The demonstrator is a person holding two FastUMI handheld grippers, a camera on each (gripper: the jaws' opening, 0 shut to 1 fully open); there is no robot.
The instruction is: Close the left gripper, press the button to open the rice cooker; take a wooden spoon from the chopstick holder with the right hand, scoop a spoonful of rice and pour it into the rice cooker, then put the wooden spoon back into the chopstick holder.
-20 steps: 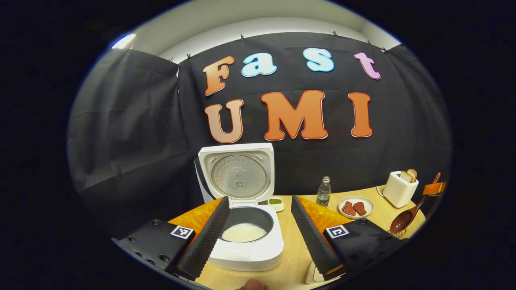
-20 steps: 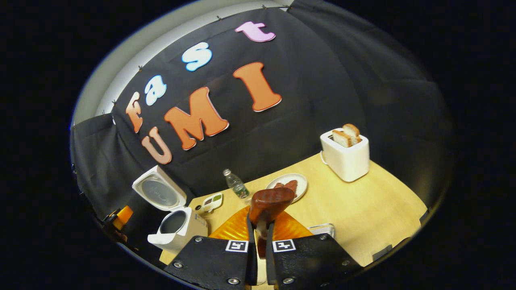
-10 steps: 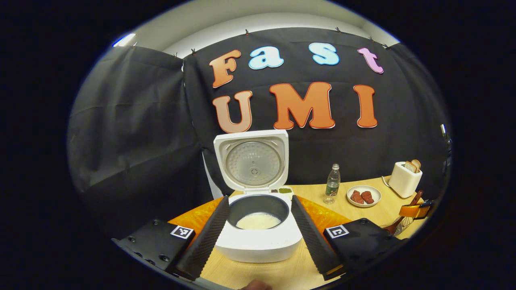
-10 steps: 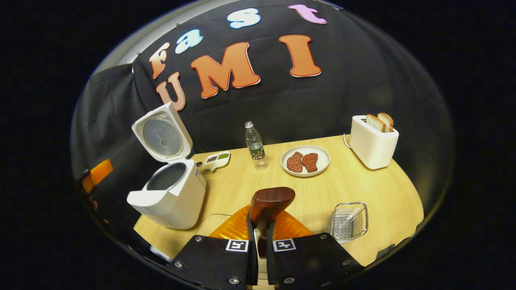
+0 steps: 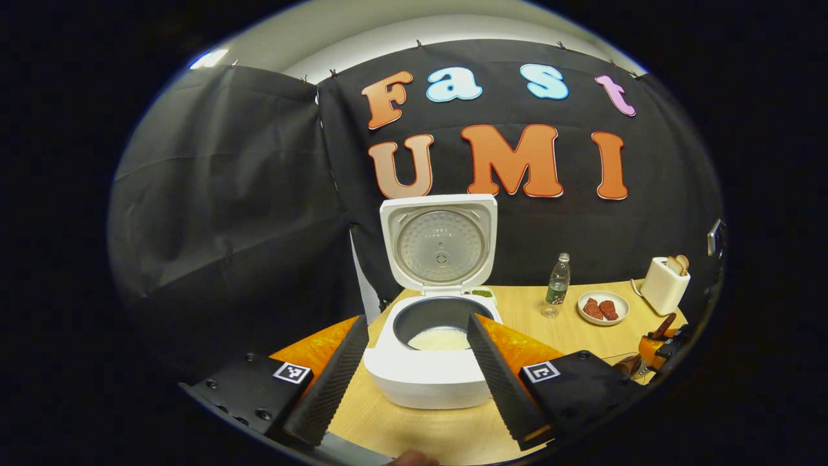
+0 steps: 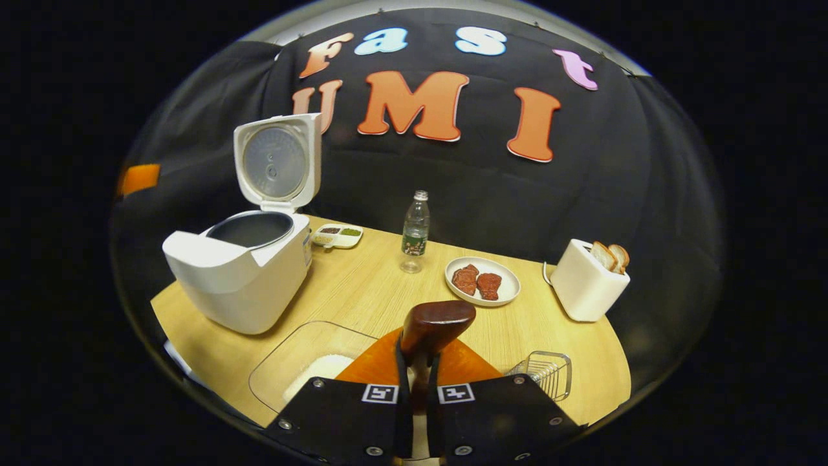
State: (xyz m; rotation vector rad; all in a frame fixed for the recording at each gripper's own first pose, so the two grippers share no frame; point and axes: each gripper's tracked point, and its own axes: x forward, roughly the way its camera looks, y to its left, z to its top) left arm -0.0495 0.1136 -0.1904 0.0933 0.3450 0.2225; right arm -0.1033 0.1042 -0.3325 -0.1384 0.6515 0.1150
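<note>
While the rice cooker (image 5: 435, 336) stands open with rice already in its pot, the right gripper (image 6: 418, 382) has its fingers clamped on the wooden spoon (image 6: 435, 322), near the chopstick holder (image 6: 542, 374). Left gripper (image 5: 414, 375) hangs with fingers apart. Best approach: tip the spoon handle-first and lower it straight into that wire holder.

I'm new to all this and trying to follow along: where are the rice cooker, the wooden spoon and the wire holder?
rice cooker (image 6: 239, 285), right gripper view, front wall.
wooden spoon (image 6: 436, 321), right gripper view, bowl's back.
wire holder (image 6: 546, 377), right gripper view, rim.
</note>
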